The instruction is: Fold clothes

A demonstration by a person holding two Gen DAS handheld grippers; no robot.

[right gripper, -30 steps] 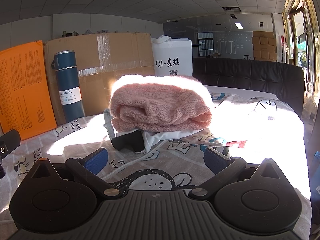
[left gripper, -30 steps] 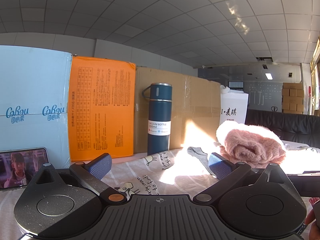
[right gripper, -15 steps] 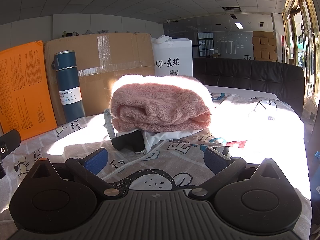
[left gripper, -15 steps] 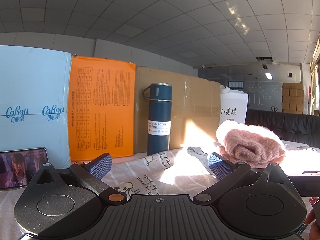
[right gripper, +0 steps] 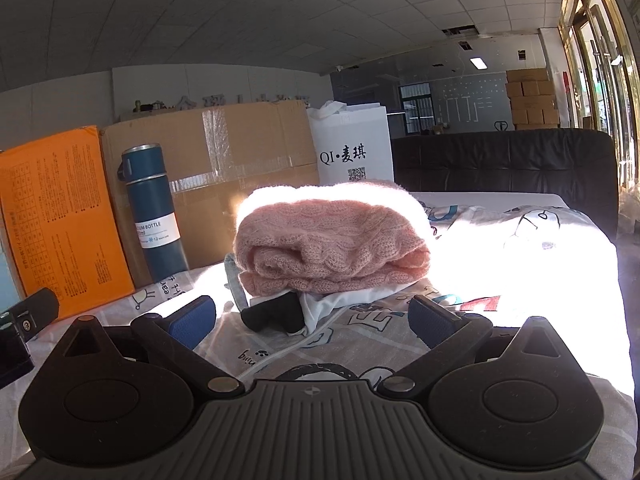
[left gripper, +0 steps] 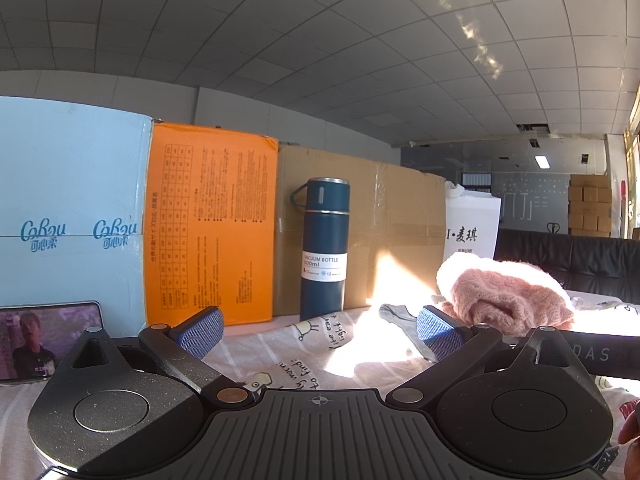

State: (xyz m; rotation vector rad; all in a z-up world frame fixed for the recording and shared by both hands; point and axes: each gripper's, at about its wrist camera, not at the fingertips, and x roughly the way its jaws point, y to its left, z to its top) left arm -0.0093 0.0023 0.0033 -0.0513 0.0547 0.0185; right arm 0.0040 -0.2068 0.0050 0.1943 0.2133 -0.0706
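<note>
A folded pink knit sweater (right gripper: 332, 248) lies on top of a small pile, with a white garment (right gripper: 344, 302), a black garment (right gripper: 276, 316) and a grey one (right gripper: 236, 288) under it. The pile rests on a printed cloth (right gripper: 360, 344) that covers the table. My right gripper (right gripper: 312, 320) is open just in front of the pile, nothing between its fingers. In the left wrist view the sweater (left gripper: 508, 296) lies to the right. My left gripper (left gripper: 320, 330) is open and empty, facing the bottle.
A dark blue vacuum bottle (left gripper: 324, 248) stands at the back against a cardboard box (left gripper: 392, 236). An orange box (left gripper: 208, 232), a light blue box (left gripper: 68, 216) and a white bag (right gripper: 352, 148) line the back. A phone (left gripper: 44, 340) plays video at left. A black sofa (right gripper: 504, 164) lies behind.
</note>
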